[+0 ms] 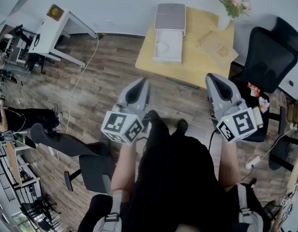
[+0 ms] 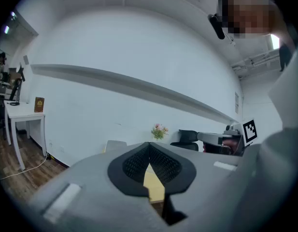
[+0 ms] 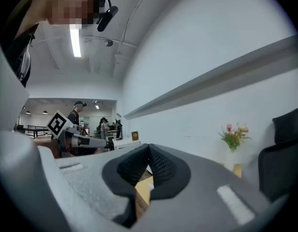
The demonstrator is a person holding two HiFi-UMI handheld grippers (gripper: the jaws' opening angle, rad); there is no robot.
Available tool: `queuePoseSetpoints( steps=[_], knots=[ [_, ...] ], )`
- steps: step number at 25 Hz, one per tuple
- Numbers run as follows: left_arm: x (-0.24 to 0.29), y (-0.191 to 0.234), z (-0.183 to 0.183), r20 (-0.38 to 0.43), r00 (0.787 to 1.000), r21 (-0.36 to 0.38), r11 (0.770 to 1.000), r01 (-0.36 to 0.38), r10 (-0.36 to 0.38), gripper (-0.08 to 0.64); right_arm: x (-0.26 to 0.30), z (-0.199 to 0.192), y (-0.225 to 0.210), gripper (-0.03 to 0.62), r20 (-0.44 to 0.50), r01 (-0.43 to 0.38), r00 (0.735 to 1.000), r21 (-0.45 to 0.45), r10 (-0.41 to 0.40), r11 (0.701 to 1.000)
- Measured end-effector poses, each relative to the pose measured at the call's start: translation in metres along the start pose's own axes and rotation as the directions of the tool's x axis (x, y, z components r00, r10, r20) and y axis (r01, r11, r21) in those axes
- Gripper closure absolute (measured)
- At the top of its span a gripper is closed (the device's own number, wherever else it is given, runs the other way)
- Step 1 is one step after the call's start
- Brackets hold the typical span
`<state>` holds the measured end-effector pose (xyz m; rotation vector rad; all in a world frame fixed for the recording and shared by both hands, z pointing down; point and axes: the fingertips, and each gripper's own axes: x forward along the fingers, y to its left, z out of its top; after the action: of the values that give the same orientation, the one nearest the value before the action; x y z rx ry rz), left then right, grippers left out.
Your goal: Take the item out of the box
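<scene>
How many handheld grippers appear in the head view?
2. The left gripper hangs over the wooden floor, short of the yellow table; the right gripper is at that table's near edge. None seem hidden.

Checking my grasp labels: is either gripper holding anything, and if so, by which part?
Nothing is held. The left gripper and the right gripper both have their jaws together, empty.

Contents of the open white box (image 1: 175,52) on the table (image 1: 202,62): small, indistinct.
</scene>
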<state>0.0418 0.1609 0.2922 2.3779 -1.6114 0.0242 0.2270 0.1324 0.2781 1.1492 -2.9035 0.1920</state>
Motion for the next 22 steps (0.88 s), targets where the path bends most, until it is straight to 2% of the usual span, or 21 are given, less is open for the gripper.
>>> queuePoseSetpoints(
  steps=[8, 12, 14, 19, 22],
  knots=[
    [-0.005, -0.012, 0.001, 0.037, 0.999, 0.038, 0.999, -0.016, 0.014, 0.551, -0.013, -0.007, -0.003, 0.589, -0.014, 0.007, 1.0, -0.014, -0.007, 1.0],
    [-0.009, -0.015, -0.003, 0.039, 0.999, 0.056, 0.998, -0.031, 0.029, 0.551, -0.016, -0.011, 0.002, 0.589, -0.006, -0.041, 0.999, 0.035, 0.042, 0.999],
    [-0.011, -0.015, -0.006, 0.036, 0.999, 0.055, 0.998, -0.026, 0.024, 0.551, -0.015, -0.012, 0.005, 0.589, 0.004, -0.062, 0.998, 0.068, 0.062, 0.996],
    [-0.013, -0.011, -0.015, 0.008, 1.0, 0.011, 1.0, 0.007, -0.007, 0.551, -0.006, -0.02, 0.012, 0.589, -0.01, -0.068, 0.998, 0.088, 0.069, 0.994],
    [-0.009, -0.003, -0.02, -0.022, 1.0, 0.052, 0.999, -0.004, 0.005, 0.549, 0.004, -0.024, 0.011, 0.589, -0.023, -0.059, 0.998, 0.095, 0.061, 0.994]
  ],
)
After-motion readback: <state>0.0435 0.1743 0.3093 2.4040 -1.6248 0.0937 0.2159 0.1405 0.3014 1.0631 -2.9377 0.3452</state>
